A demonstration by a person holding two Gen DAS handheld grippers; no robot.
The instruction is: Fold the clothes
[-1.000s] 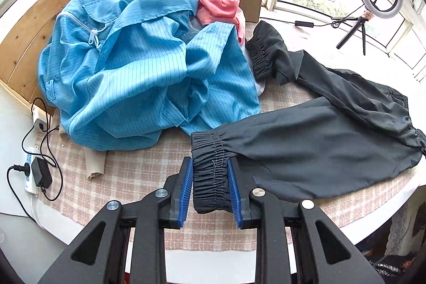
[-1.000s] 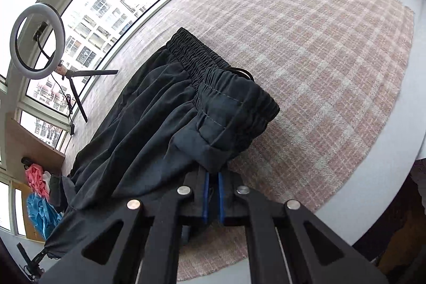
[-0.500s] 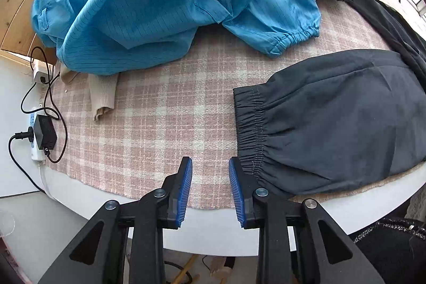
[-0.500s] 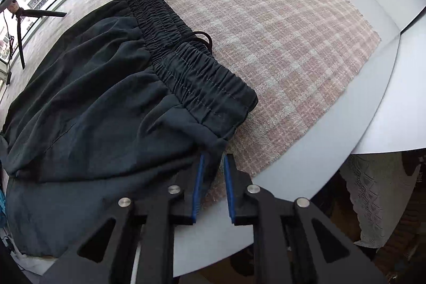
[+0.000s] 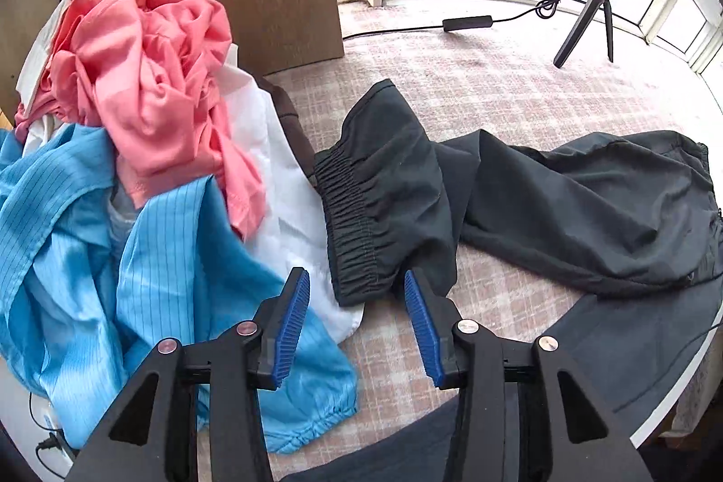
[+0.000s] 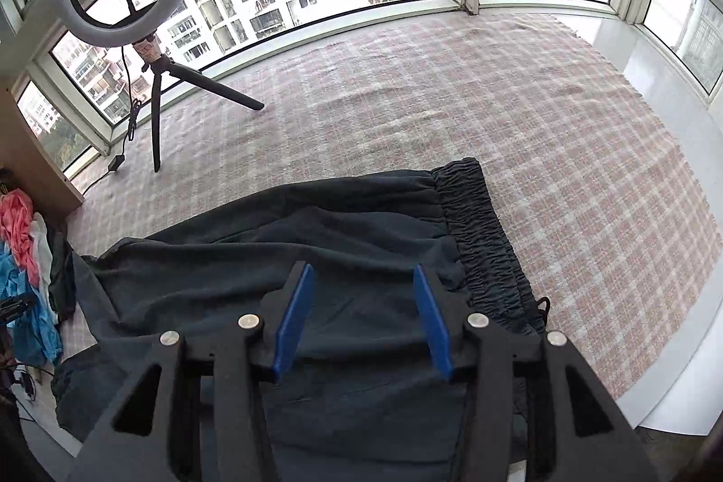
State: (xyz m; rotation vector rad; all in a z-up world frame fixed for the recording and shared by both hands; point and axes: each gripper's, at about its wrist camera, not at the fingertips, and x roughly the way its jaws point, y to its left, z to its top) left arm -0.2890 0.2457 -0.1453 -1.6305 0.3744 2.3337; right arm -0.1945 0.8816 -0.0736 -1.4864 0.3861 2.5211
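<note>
Two grippers hang over the dark trousers [image 5: 565,202], both with jaws spread apart and nothing between them. The left gripper [image 5: 357,292] points at the elastic cuff [image 5: 352,224] of the far trouser leg, which lies just ahead of its blue pads [image 5: 293,319] and slightly between them, apart from both pads. That aim suggests the cuff is the next thing to be grasped, probably to draw this leg over the nearer leg [image 5: 632,346] lying below and to the tool's right. To the left of this gripper sits a heap of unfolded laundry: a blue striped garment [image 5: 149,292], a white piece [image 5: 289,211] and a pink shirt [image 5: 149,75]; the cuff rests against the white cloth, so a careless bite could catch both.

The right gripper [image 6: 363,306] hovers above the trouser seat, with the gathered waistband [image 6: 479,238] just ahead and to its right. Its position suits steadying or taking the waist end. The checked tablecloth [image 6: 565,166] stretches ahead of it, with a ring light on a tripod [image 6: 153,66] far to the left.
</note>
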